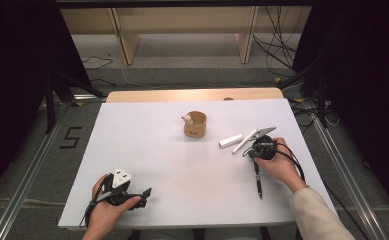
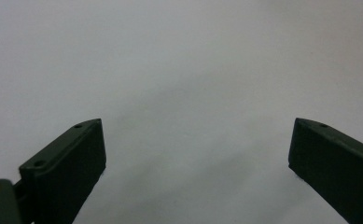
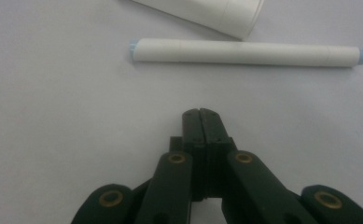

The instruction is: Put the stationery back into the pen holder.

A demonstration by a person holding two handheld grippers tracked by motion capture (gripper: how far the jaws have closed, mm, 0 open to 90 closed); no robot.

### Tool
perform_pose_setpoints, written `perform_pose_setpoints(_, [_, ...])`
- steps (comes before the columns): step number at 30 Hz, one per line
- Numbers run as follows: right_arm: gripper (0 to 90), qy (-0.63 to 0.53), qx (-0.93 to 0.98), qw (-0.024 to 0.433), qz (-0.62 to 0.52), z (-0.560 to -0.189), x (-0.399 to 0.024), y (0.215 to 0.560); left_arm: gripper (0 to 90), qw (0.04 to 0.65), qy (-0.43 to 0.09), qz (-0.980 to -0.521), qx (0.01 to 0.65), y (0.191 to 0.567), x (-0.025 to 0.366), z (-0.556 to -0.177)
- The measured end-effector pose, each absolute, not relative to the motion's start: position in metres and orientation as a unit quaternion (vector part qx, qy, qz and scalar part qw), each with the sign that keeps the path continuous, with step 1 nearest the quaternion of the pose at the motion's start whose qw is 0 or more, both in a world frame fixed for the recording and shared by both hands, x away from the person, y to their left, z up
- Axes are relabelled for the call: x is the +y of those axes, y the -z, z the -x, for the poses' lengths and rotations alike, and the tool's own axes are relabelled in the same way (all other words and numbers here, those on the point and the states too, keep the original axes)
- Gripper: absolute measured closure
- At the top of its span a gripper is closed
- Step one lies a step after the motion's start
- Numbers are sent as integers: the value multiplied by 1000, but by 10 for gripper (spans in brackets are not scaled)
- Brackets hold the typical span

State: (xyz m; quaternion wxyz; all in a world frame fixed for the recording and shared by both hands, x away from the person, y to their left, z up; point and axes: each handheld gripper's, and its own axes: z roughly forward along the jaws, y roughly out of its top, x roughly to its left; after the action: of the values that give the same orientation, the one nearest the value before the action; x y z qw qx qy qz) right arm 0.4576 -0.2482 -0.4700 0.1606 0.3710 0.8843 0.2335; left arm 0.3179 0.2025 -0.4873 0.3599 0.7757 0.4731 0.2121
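The right tongs [image 3: 200, 114] are pressed fully together with nothing between them, nose aimed at the slim white marker [image 3: 247, 51] lying just ahead on the white worktop [image 1: 172, 165]. Its long axis runs crosswise to the tongs, so they would need to open and straddle it. It is a plain white barrel with pale blue at both ends, and a fatter white tube [image 3: 207, 11] lies just beyond. The right hand [image 1: 277, 162] is much the nearer; the left tongs [image 2: 195, 154] gape wide and empty, well apart at the near edge.
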Motion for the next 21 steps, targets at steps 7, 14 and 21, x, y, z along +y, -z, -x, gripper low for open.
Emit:
perform_pose_setpoints(7, [900,-233,881,154,-382,-455,-254,469,37,360,-213,-776,473,487,203,-318])
perform_pose_setpoints(14, [900,-232,881,150,-384,-455,-262,469,37,360,-213,-775,473,487,203,-318])
perform_pose_setpoints(21, [900,-230,878,152,-391,-456,-265,468,37,360,-213,-775,473,487,203,-317])
